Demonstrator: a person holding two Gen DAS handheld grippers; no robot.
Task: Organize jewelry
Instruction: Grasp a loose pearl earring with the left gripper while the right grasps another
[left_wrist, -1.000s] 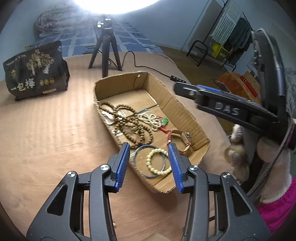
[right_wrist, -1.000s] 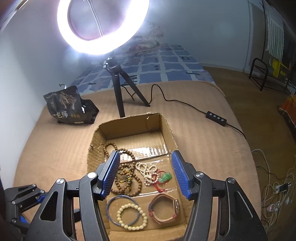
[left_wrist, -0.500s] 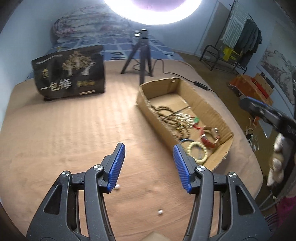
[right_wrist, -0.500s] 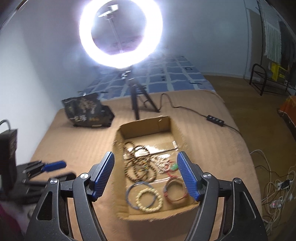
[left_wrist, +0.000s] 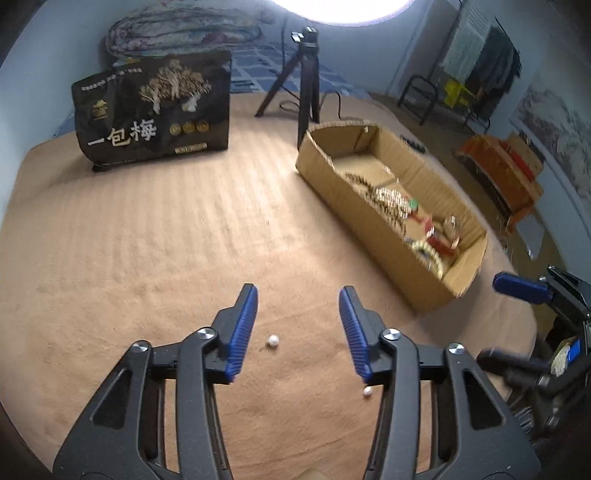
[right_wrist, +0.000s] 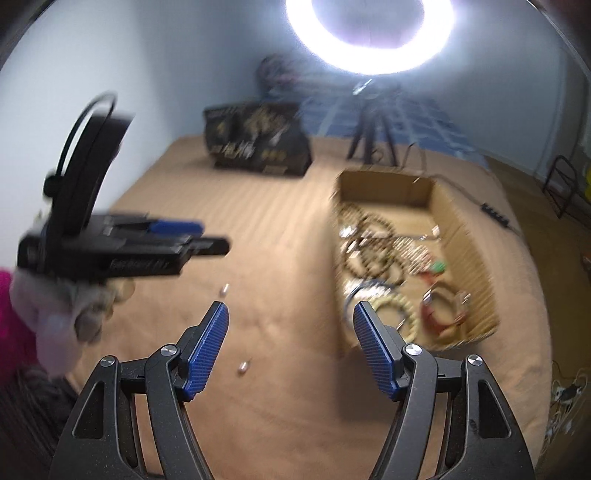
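Pearls: two loose — near pearl (left_wrist: 273, 340), far pearl (left_wrist: 367, 392). One cardboard box (left_wrist: 373, 218). Left gripper (left_wrist: 298, 328) jaws apart, just closing, empty; right gripper (right_wrist: 291, 345) jaws apart, empty.

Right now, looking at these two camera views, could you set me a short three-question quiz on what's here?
1. True or false: the left tongs are clamped on a bead.
2. How many loose white beads lie on the tan blanket outside the cardboard box?
3. Which lies inside the box: A) the black printed bag, B) the tripod, C) the bead bracelets?

Key: 1 false, the pads stand apart with nothing gripped; 2 two; 3 C.
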